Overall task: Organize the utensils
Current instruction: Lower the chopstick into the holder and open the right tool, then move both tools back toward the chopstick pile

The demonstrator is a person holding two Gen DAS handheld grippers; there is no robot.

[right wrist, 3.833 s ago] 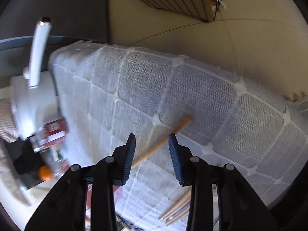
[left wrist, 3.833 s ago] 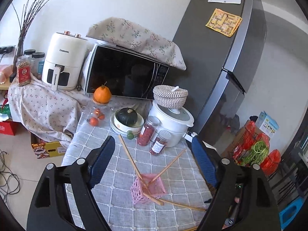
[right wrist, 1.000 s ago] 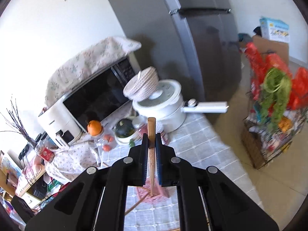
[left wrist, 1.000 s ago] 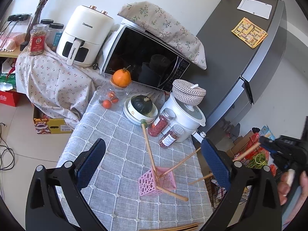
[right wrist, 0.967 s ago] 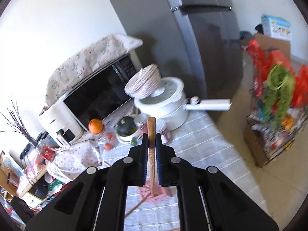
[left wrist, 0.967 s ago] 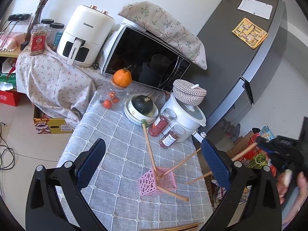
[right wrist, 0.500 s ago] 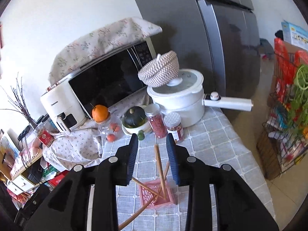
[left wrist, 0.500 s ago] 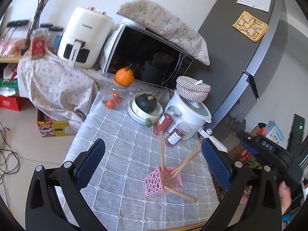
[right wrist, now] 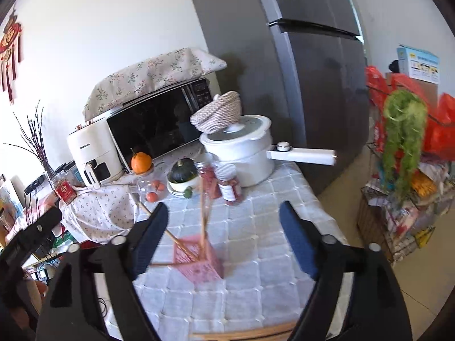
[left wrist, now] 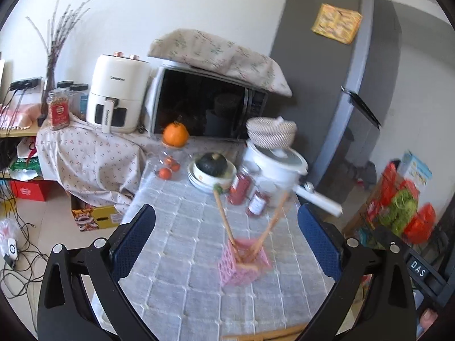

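Observation:
A pink perforated holder [left wrist: 244, 261] [right wrist: 199, 258] stands on the grey checked tablecloth [left wrist: 176, 238]. Wooden chopsticks [left wrist: 224, 221] [right wrist: 203, 213] lean out of it at different angles. More chopsticks [left wrist: 264, 335] [right wrist: 247, 334] lie loose at the near table edge. My right gripper [right wrist: 223, 207] hangs above and in front of the holder; its jaws are opening wide and grip nothing. My left gripper [left wrist: 226, 210] is open and empty, also short of the holder.
Behind the holder stand two red-filled jars [left wrist: 241, 184], a bowl with a dark squash [left wrist: 212, 167], a white pot [right wrist: 241, 153] with a long handle, and an orange [right wrist: 140, 162]. Further back are a microwave [left wrist: 204, 110], an air fryer and a grey fridge [right wrist: 312, 65]. Bags fill a wire basket [right wrist: 398, 204] on the right floor.
My right gripper let go of the chopstick it held; the chopstick now stands in the pink holder. The jaws went from shut to wide open. Both views shifted sideways and are blurred.

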